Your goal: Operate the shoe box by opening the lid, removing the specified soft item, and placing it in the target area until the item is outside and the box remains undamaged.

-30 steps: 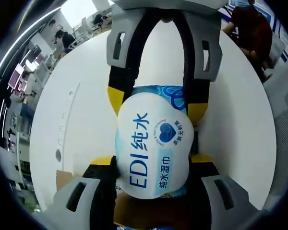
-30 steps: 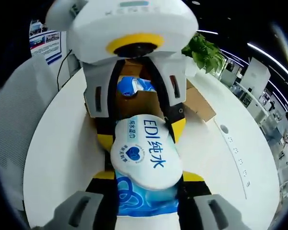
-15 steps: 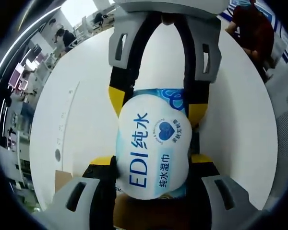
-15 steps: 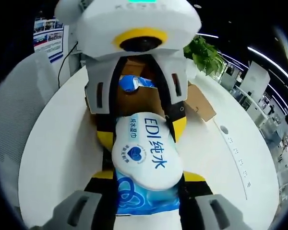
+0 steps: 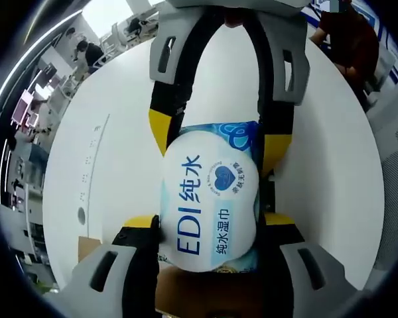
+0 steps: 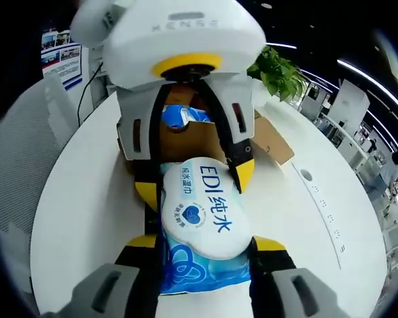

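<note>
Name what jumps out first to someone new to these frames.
The blue-and-white wet wipes pack, held above the white round table, clamped at opposite ends by the left tongs and right tongs. Behind it in the right gripper view sits the open brown shoe box with another blue pack inside.

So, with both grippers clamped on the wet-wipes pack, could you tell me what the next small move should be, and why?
Probably carry the wet-wipes pack further from the shoe box and lower it onto the white table. The left gripper and right gripper both pinch it, and the box sits open behind.
</note>
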Tool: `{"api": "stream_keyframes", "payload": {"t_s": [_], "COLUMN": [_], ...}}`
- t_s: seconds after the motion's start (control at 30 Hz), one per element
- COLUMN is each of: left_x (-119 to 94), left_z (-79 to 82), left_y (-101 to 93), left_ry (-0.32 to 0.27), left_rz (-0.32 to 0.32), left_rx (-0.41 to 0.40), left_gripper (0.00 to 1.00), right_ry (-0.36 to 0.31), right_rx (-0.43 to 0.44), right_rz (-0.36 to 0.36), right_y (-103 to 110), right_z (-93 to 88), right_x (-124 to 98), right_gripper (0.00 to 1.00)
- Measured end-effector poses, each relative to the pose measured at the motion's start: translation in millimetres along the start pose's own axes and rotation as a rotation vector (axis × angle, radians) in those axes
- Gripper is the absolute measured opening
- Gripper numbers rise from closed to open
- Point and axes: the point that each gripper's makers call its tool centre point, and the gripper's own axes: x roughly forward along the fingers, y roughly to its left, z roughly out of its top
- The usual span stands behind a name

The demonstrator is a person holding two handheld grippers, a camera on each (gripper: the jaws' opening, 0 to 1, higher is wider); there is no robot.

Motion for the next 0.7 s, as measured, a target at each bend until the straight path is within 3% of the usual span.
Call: {"api": "stream_keyframes", "payload": {"t_s": [0.23, 0.7], "left_x": [-12, -39], "left_z": [9.2, 14.7], "left_y": [-2.2, 3.2], "left_ry": [-0.035, -0.075], "left_rz": [-0.036, -0.023], "left_rx": [-0.022, -0.052], "left_gripper": [0.6, 0.63], "right_ry": [0.009, -0.003], "right_rx": [-0.008, 0.005], "right_rz": [-0.01, -0.022], "right_y": [1, 2], "right_z": [1.4, 20.4], "right_x": [-11, -32], "right_gripper": [0.56, 0.6]}}
